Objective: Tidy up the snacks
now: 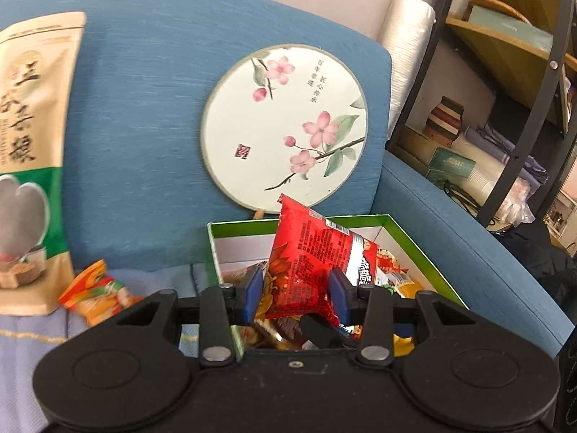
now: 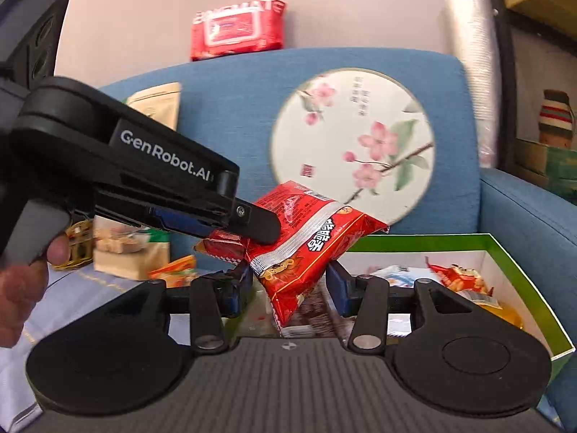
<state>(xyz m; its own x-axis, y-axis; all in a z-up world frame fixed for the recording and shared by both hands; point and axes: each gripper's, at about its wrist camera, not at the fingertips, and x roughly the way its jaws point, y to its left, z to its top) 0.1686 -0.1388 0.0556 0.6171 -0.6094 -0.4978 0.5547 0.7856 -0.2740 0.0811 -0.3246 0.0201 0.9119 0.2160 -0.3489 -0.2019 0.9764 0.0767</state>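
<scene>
From the left wrist camera, the left gripper [image 1: 294, 294] is clamped on the lower end of a crinkly red foil snack packet [image 1: 317, 252], its blue pads [image 1: 253, 294] pressing both sides. The packet stands up above an open green-rimmed white cardboard box [image 1: 425, 249] of small snacks on a blue fabric sofa [image 1: 144, 108]. A small orange snack sachet [image 1: 97, 288] lies outside the box, to its left, beside a tall beige and green stand-up pouch [image 1: 32, 144].

From the right wrist camera, the packet hangs between the right gripper [image 2: 286, 285] jaws, but whether they pinch it cannot be told; the left gripper visibly grips its upper left corner. To finish well, the packet should probably be lowered flat into a bare patch of the box before the grip is released.
</scene>
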